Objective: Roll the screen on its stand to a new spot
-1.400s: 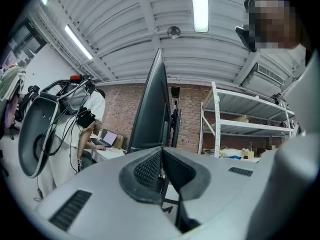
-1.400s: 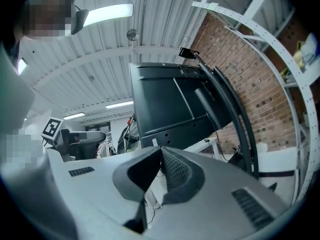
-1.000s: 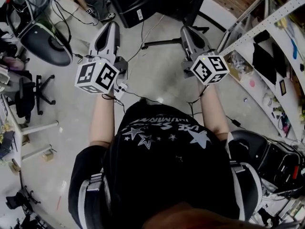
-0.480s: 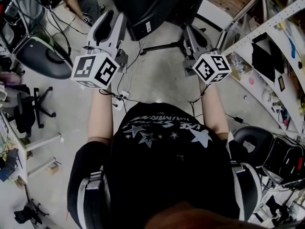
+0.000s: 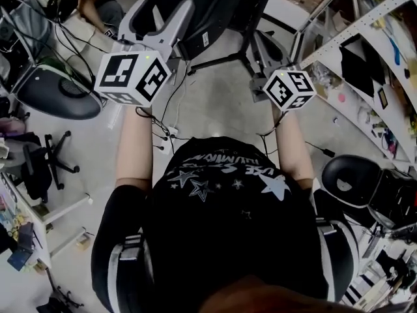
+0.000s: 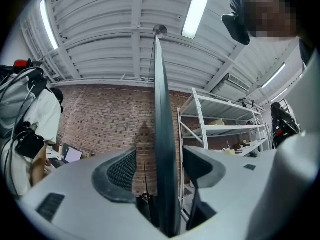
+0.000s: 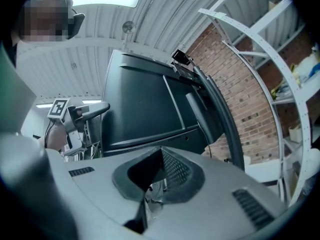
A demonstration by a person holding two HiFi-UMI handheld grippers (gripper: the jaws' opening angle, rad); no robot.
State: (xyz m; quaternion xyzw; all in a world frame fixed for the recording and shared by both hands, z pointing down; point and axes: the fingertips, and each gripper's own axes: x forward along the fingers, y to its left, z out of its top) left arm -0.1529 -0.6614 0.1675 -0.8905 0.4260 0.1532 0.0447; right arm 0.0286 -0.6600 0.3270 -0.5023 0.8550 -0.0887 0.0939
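Observation:
The big black screen [image 5: 202, 5] stands on its stand, whose legs [image 5: 221, 60] rest on the concrete floor ahead of me. My left gripper [image 5: 161, 12] is raised at the screen's left side. In the left gripper view the screen's thin edge [image 6: 163, 134] runs upright between the jaws of the left gripper [image 6: 160, 170], which are opening; brick wall shows in the gap beside the left pad, so the pads do not press. My right gripper [image 5: 262, 44] is lower, by the stand. The right gripper [image 7: 160, 173] has its pads together with nothing between them and faces the screen's back [image 7: 145, 104].
A white shelving rack [image 5: 365, 38] lines the right side. Dark office chairs stand at the left [image 5: 49, 90] and the lower right [image 5: 345, 180]. Cables [image 5: 171, 130] trail over the floor. A person [image 5: 98, 2] sits on the floor at the far left. A brick wall [image 6: 95, 119] is behind.
Both grippers rose and moved forward to the screen. The left gripper's jaws went from shut to spread on either side of the screen's edge. The screen fills more of the top of the view.

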